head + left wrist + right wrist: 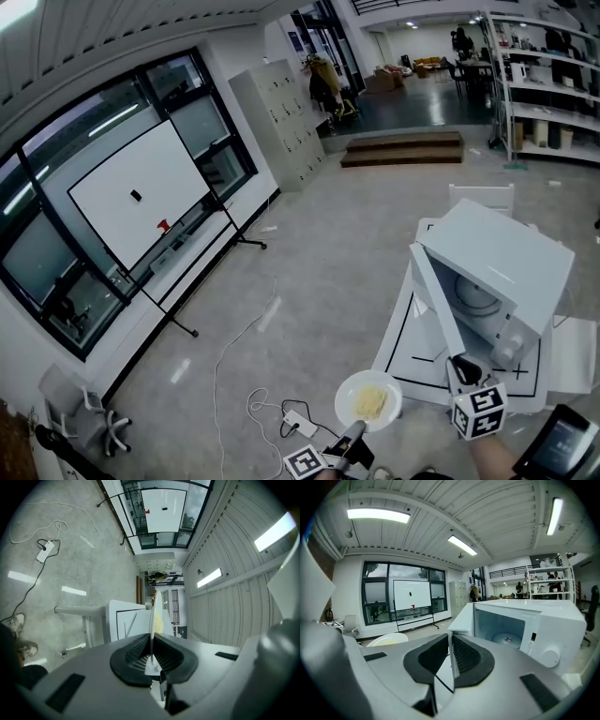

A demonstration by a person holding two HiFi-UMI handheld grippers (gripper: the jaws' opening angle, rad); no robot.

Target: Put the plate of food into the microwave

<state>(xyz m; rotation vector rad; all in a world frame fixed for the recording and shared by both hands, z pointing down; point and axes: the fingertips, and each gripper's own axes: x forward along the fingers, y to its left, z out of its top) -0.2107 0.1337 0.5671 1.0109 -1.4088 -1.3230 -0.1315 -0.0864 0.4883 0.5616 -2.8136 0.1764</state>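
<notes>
– Plate of food (368, 401), where does it sit?

– In the air, low in the head view, well short of the microwave (511, 267) and off to its left. The left gripper (352, 433) has it by the near rim, jaws closed tight on the thin edge.

– What is hard to read?

– In the left gripper view the plate stands edge-on, so the food (161, 620) is only a yellow sliver beside the white line. The head view cuts that gripper off at the bottom edge. In the right gripper view the plate is a pale arc, half hidden behind the gripper's own body.

– And the right gripper (461, 362)?

– Its jaws stand narrow, with a slim slit between the pads and nothing that I can make out clamped there. Its tip is at the free edge of the open door (436, 300). In its own view that edge lines up just past the slit, and I cannot tell whether they touch.

– The microwave itself?

– It stands on a white table (403, 349) with the door swung wide. The glass turntable (506, 638) shows inside.
</notes>
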